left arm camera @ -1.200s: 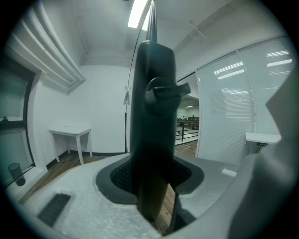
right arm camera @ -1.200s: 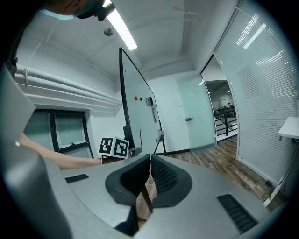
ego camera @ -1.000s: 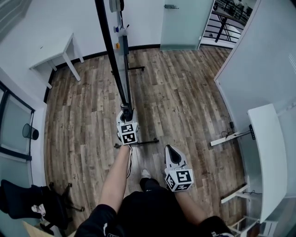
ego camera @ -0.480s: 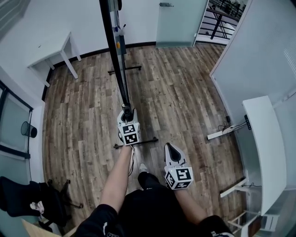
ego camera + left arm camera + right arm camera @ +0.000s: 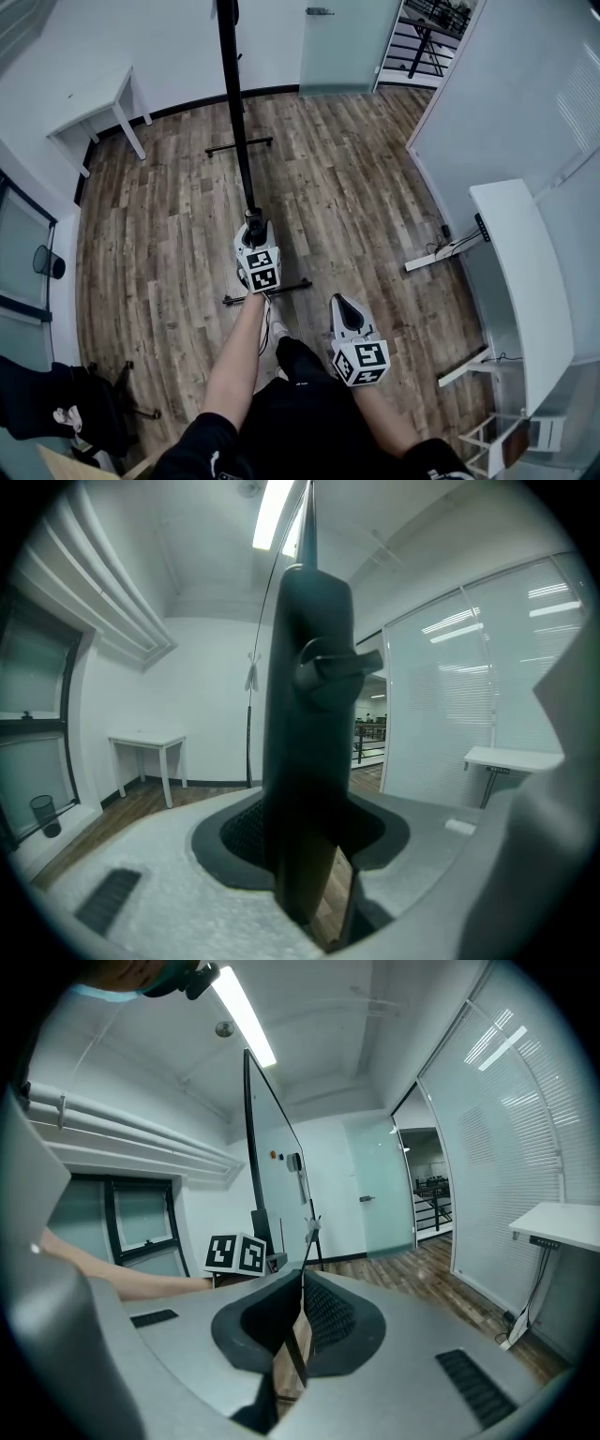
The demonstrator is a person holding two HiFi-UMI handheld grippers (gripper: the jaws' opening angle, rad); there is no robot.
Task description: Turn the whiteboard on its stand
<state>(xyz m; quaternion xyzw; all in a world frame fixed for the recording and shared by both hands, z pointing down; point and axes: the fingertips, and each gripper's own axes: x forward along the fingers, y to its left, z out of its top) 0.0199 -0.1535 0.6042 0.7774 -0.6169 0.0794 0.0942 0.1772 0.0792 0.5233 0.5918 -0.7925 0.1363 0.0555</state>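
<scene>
The left tool [image 5: 305, 855] was clamped on the dark edge frame of the whiteboard [image 5: 234, 112], which stood upright and edge-on above its stand foot [image 5: 291, 285] on the wooden floor [image 5: 356, 187]. The right tool [image 5: 298, 1335] hung just beside it, jaws together, holding nothing.

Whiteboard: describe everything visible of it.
The whiteboard stands upright on a wooden floor. From above it shows edge-on, as a thin black frame line. In the right gripper view its face looks white, with a few small items stuck on. Two black floor bars carry it. The left claw is clamped on its near frame edge, beside a dark knob.
</scene>
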